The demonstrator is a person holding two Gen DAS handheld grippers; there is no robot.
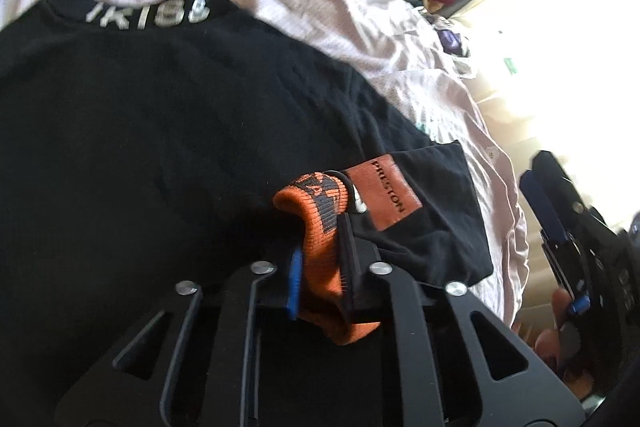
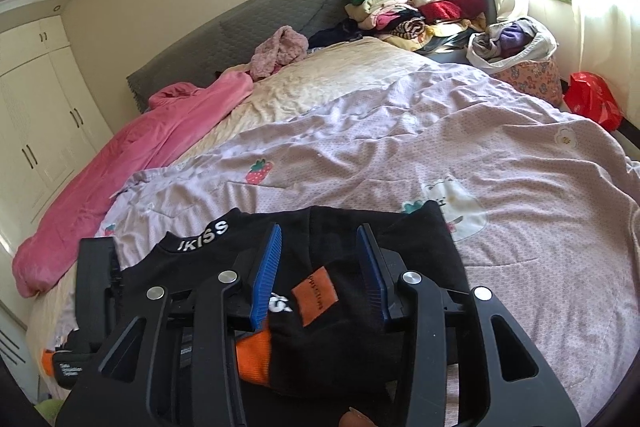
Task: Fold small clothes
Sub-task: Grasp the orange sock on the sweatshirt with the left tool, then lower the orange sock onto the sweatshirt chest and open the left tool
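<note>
A black sweater (image 1: 140, 131) with white collar lettering (image 1: 148, 17) lies spread on the bed. In the left wrist view my left gripper (image 1: 320, 243) is shut on its orange ribbed cuff (image 1: 320, 211), beside a brown leather patch (image 1: 382, 191) on the sleeve. My right gripper (image 2: 319, 229) hangs open over the folded sleeve (image 2: 340, 327), its blue pads (image 2: 266, 275) apart on either side of the patch (image 2: 315, 295) and not pressing it. The orange cuff (image 2: 252, 355) shows under the right gripper's left finger.
The lilac printed bedspread (image 2: 440, 131) covers the bed around the sweater. A pink blanket (image 2: 132, 155) lies along the left side. Stacked clothes (image 2: 416, 7) and a bag (image 2: 516, 43) sit at the far right. The other gripper (image 2: 96, 275) shows at left.
</note>
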